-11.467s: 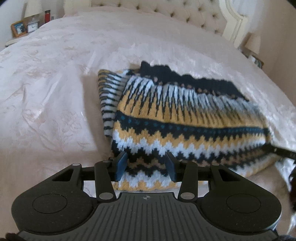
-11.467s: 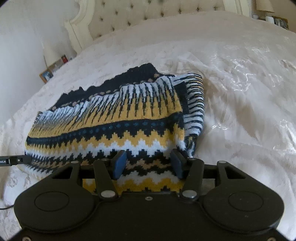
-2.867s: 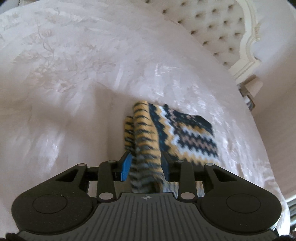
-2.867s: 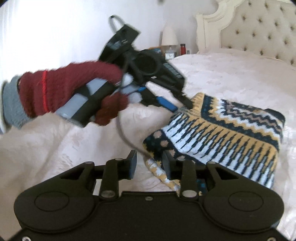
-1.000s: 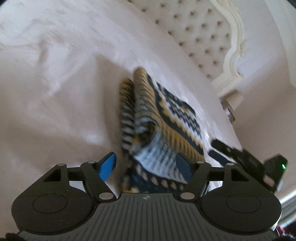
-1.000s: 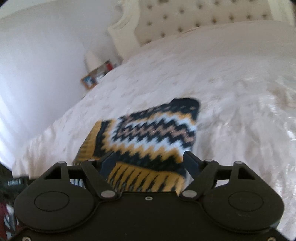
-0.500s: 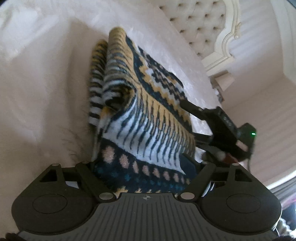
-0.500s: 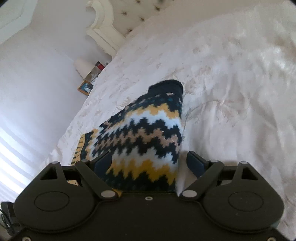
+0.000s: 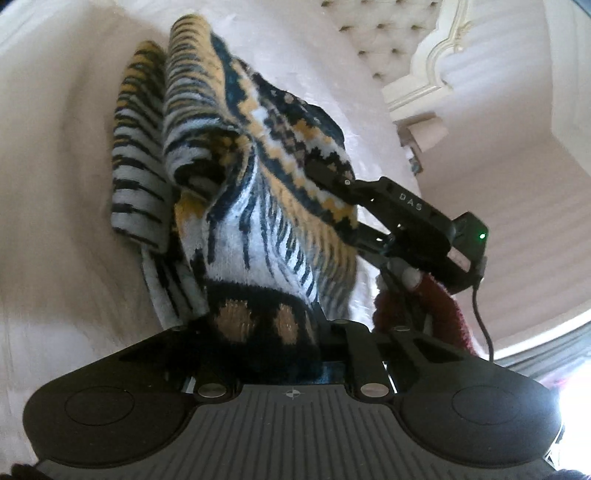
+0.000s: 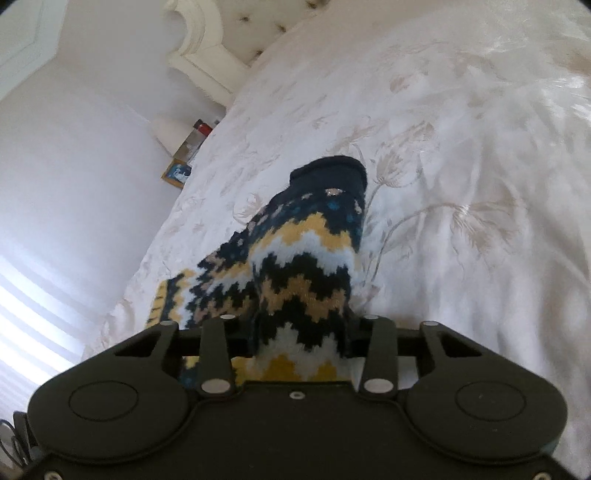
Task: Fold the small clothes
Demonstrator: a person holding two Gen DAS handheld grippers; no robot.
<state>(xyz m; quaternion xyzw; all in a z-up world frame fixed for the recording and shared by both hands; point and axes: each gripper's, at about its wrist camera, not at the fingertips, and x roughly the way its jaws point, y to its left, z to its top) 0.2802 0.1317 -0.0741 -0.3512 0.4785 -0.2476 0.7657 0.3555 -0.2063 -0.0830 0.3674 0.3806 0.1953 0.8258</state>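
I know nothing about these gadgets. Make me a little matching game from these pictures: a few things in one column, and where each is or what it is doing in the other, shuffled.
Things:
1. left gripper
2. right gripper
3. picture frame
4. headboard

Descriptions:
A. tufted with buttons, at the far end of the bed
B. clamps the sweater's dark band with tan ovals
C. beside the bed, near the wall
D. clamps the sweater's zigzag end

Pairs: 1-B, 2-D, 3-C, 4-A

Matte black left gripper (image 9: 266, 332) body low in frame: ribbed centre plate with a small crosshair mark, round discs either side, silver screws on the arms. Same black shell on the right gripper (image 10: 301, 332). At right of the left view, white lettering, a green light, black cable (image 9: 482, 317), dark red fuzzy glove (image 9: 443, 306).
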